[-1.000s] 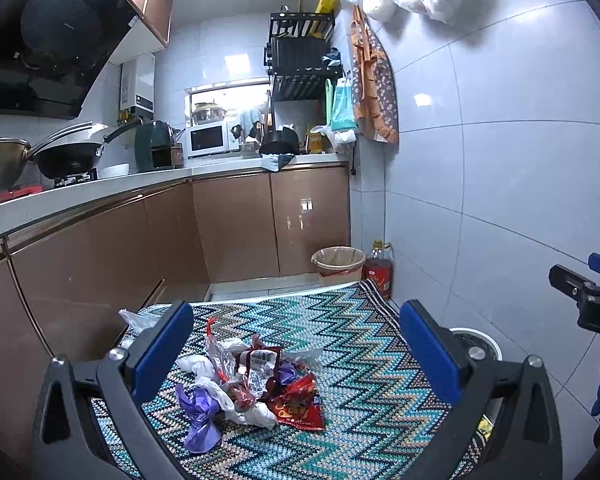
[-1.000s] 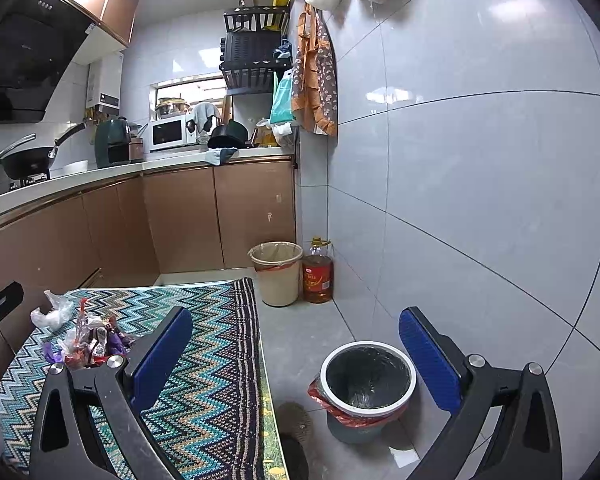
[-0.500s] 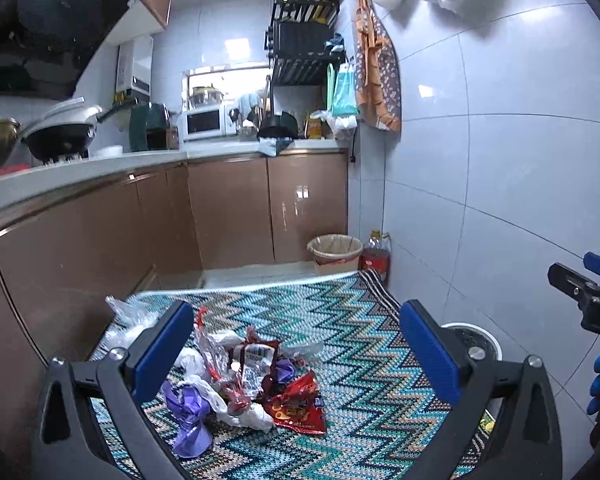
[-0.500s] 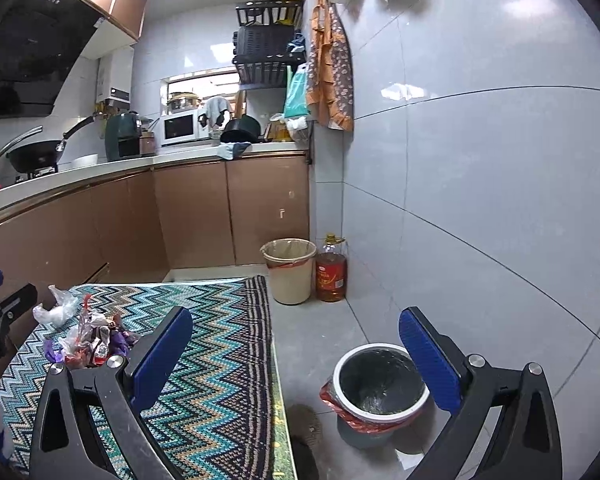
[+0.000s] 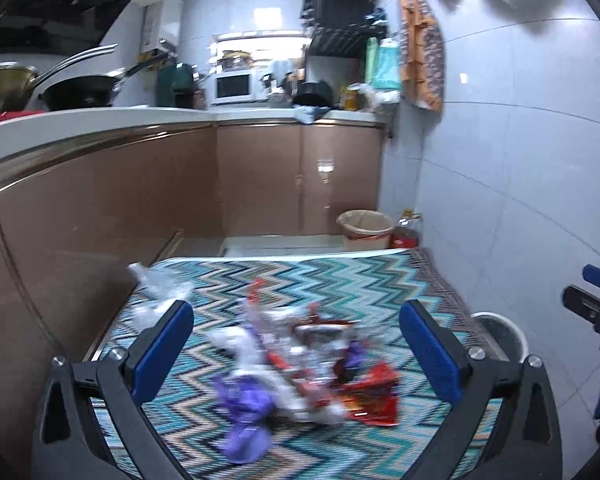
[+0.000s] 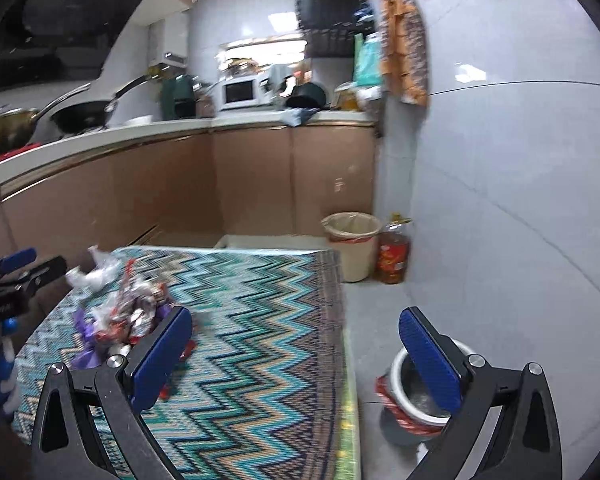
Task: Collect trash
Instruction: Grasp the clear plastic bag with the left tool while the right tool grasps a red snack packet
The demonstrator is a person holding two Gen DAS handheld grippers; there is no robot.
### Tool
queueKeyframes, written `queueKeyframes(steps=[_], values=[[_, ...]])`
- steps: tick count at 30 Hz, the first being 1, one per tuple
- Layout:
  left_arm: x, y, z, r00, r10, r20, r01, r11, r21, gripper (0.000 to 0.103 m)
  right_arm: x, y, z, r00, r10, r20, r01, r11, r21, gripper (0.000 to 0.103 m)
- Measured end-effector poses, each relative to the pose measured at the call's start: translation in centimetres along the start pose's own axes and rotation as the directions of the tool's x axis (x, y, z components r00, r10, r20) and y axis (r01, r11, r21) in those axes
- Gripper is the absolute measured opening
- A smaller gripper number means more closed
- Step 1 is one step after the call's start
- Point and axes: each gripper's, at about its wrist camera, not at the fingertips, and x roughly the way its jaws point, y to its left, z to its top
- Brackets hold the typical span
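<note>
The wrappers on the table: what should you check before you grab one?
1. Left gripper open: ok, jaws spread wide with nothing between them.
2. Right gripper open: ok, also empty.
3. Wrappers within the left gripper's span: ok, the pile lies between its fingers, lower in the view.
4. One wrapper singled out: cannot tell, the pile is blurred and tangled.
5. Bin ready: ok, it stands open on the floor beside the table.
6. Grippers apart: ok, each shows only at the edge of the other's view.
</note>
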Motion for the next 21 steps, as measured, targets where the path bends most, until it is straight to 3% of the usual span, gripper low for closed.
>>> queueKeyframes(steps=[6,9,11,12,17,21], values=[[2.0,6.8,-1.4,0.985,0.159,-0.060,-0.160,0.987,-0.015,0.103,3.8,2.8,-0.6,0.979,0.186,-0.087,-0.187,0.982,0.001,0.102],[3.7,9.7,-1.9,0.976,0.186,-0.110,-0.191,0.981,-0.033,0.103,6.4,4.4,-1.5,0.946,0.278,-0.168,-0.278,0.960,0.021,0.085],[4.8,11.3,-2.1,0.973,0.185,-0.137,-0.193,0.980,-0.049,0.103,8.2,5.2,-2.1,0.919,0.329,-0.217,-0.326,0.944,0.050,0.072],[5.6,12.2,-2.2,0.971,0.184,-0.149,-0.194,0.979,-0.058,0.103,9.1,5.7,-2.4,0.903,0.353,-0.244,-0.348,0.935,0.063,0.070],[8.8,15.2,-2.5,0.969,0.148,-0.197,-0.171,0.979,-0.109,0.103,12.2,7.9,-3.8,0.846,0.416,-0.334,-0.411,0.907,0.088,0.070],[11.9,15.8,-2.6,0.967,0.127,-0.223,-0.151,0.984,-0.091,0.103,14.1,8.9,-4.8,0.807,0.439,-0.395,-0.441,0.893,0.091,0.069]])
